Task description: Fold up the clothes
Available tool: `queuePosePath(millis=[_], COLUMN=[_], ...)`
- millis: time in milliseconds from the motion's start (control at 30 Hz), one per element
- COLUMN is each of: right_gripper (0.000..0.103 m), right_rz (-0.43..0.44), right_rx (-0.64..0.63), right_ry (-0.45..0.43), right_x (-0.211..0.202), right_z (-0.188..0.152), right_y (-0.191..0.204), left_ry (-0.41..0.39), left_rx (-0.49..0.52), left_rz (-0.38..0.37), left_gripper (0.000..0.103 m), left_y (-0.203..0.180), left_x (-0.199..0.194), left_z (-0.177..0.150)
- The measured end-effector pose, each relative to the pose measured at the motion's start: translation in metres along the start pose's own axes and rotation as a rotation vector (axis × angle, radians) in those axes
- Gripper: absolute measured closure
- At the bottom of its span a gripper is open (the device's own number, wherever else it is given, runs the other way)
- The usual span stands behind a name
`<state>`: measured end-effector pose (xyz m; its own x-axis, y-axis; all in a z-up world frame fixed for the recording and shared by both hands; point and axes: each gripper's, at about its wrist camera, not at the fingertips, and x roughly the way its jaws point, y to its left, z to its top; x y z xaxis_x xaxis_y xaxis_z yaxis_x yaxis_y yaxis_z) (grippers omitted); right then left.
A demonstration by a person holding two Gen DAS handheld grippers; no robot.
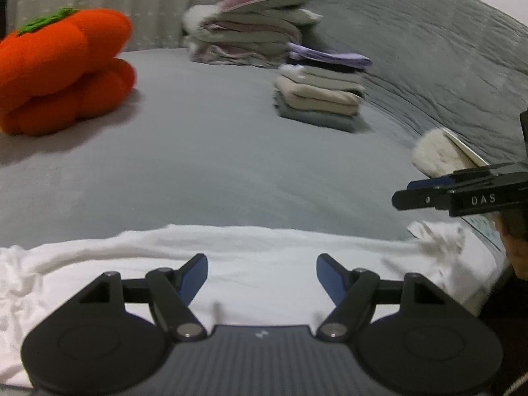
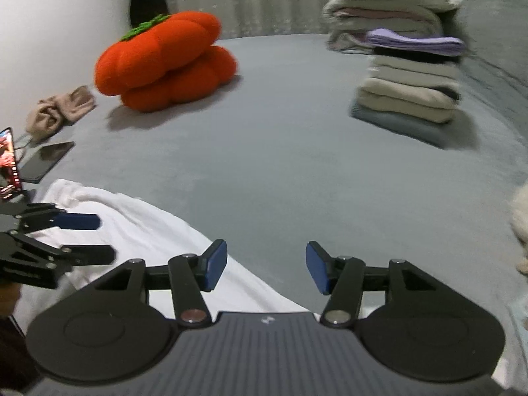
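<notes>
White tee [image 1: 250,264] flat on bed [image 1: 231,165], under L tool [image 1: 262,275], jaws apart, empty. R tool [image 2: 266,269] open, empty, over tee's edge. Tee cut off at frame bottom; stacks [image 2: 409,99] blurred.

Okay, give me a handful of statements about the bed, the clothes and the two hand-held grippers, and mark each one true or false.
1. The left hand-held gripper is clamped on the white garment. False: its jaws stand apart over the garment, with nothing pinched between them.
2. The right hand-held gripper is open and holds nothing. True.
3. The orange pumpkin cushion sits on top of the stack of folded clothes. False: it lies on the grey bed cover, well apart from the stack.
4. A purple piece tops the nearer stack of folded clothes. True.
5. A dark phone lies flat on the bed near the white garment. True.
</notes>
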<state>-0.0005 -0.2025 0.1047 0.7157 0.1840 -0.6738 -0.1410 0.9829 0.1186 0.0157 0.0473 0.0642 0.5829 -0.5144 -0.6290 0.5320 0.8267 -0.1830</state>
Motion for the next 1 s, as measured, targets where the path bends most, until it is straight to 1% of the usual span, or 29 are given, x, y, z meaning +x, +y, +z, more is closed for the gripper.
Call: queuePosePath(millis=[100,200,267,333,400,467,533,567,633,767,800,867,900,1000], right_gripper=[0.045,0.040,0.039,0.039,0.039,0.039,0.039,0.039,0.039,0.039,0.040,0.051,0.054,0.069], right_rz=[0.041,0.082,0.110,0.137,0.164,0.189,0.215,0.226,0.239,0.245,0.242,0.240,0.240,0.224], right_rx=[-0.033,-0.071,-0.091,-0.102,-0.110,-0.102,-0.088,-0.086,-0.087,-0.129,-0.140,-0.153,-0.157,-0.170], right_ry=[0.012,0.019,0.031,0.046,0.061,0.072,0.092,0.101,0.118,0.143,0.143,0.149,0.155,0.175], right_x=[0.012,0.025,0.033,0.041,0.049,0.057,0.066,0.070,0.078,0.088,0.089,0.093,0.096,0.103], right_z=[0.016,0.029,0.032,0.031,0.029,0.026,0.024,0.023,0.021,0.018,0.018,0.017,0.017,0.014], right_y=[0.018,0.035,0.044,0.050,0.055,0.055,0.051,0.049,0.046,0.043,0.042,0.040,0.040,0.040], left_ry=[-0.006,0.009,0.024,0.036,0.041,0.042,0.040,0.037,0.034,0.034,0.036,0.048,0.055,0.088], left_rx=[-0.024,-0.060,-0.090,-0.117,-0.147,-0.175,-0.199,-0.210,-0.229,-0.265,-0.270,-0.273,-0.274,-0.278], left_rz=[0.036,0.075,0.098,0.118,0.133,0.145,0.155,0.160,0.168,0.166,0.164,0.168,0.174,0.195], left_gripper=[0.031,0.035,0.039,0.047,0.050,0.054,0.062,0.064,0.074,0.083,0.085,0.087,0.087,0.088], left_y=[0.007,0.013,0.019,0.024,0.029,0.034,0.037,0.039,0.042,0.047,0.048,0.049,0.049,0.052], left_x=[-0.001,0.004,0.008,0.010,0.012,0.014,0.015,0.015,0.016,0.019,0.021,0.024,0.026,0.032], left_z=[0.001,0.002,0.002,0.003,0.003,0.002,0.002,0.001,-0.001,-0.002,-0.002,-0.004,-0.006,-0.012])
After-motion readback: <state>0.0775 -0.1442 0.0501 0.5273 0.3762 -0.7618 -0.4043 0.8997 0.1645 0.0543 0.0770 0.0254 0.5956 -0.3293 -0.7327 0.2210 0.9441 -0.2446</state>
